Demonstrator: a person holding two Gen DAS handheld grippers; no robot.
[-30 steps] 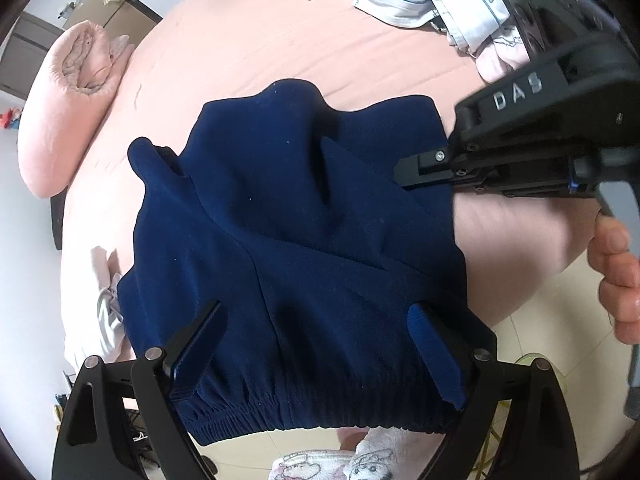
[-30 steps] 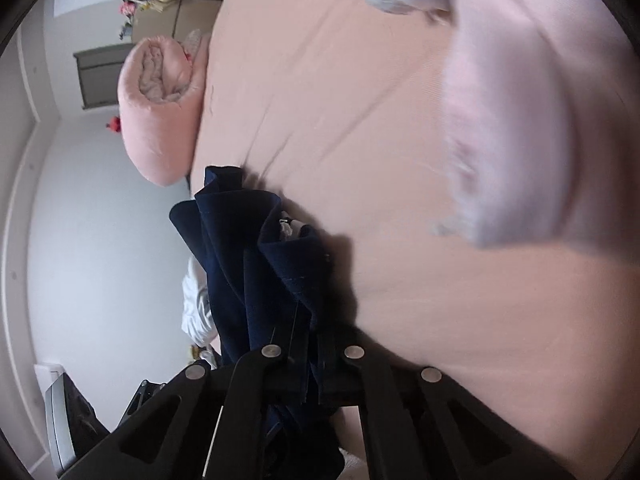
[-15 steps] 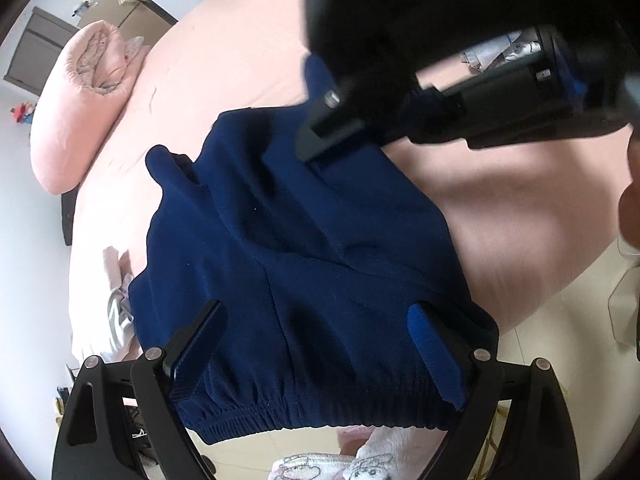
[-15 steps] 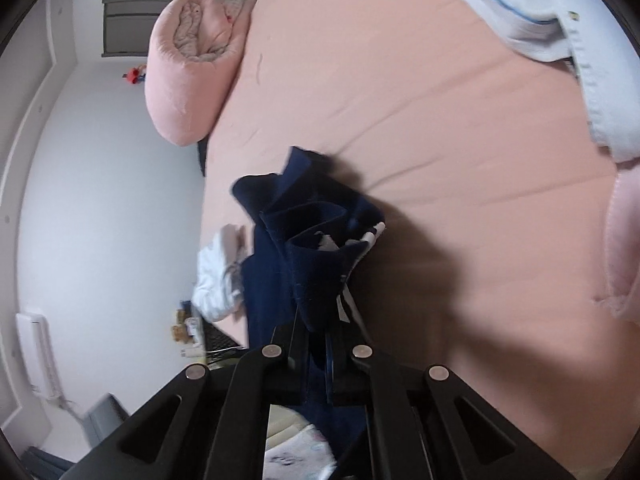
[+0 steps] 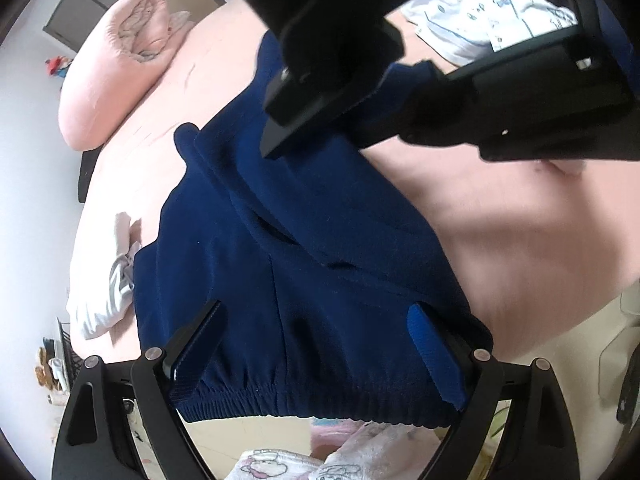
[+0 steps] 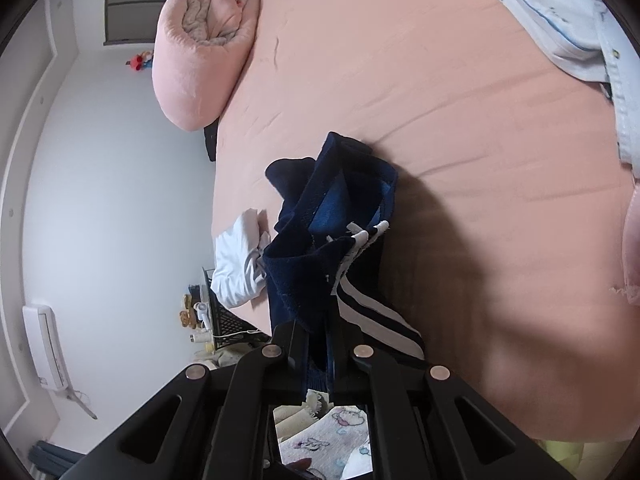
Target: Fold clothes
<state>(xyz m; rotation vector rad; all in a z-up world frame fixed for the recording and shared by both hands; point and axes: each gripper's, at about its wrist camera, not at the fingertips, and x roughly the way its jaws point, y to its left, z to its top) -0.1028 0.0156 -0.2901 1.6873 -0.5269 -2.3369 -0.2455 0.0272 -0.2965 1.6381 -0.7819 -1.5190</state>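
Note:
A pair of navy blue trousers (image 5: 312, 264) lies on the pink bed, its elastic waistband hanging over the near edge. My left gripper (image 5: 316, 344) stands open over the waistband, one finger at each side, nothing pinched. My right gripper (image 6: 320, 344) is shut on a fold of the navy blue trousers (image 6: 320, 248), holding it lifted above the bed; white side stripes show on the cloth. In the left wrist view the right gripper's black body (image 5: 400, 52) fills the top and hides the far part of the trousers.
A rolled pink quilt (image 5: 120, 76) lies at the far end of the bed (image 6: 440, 80). A white garment (image 5: 108, 284) sits at the left edge. A white and blue printed garment (image 5: 488, 16) lies at the far right. Printed fabric (image 5: 280, 464) shows below the bed edge.
My right gripper has lifted the gripped fold up and swung it left across the trousers, toward the left gripper. The left gripper has stayed open over the waistband.

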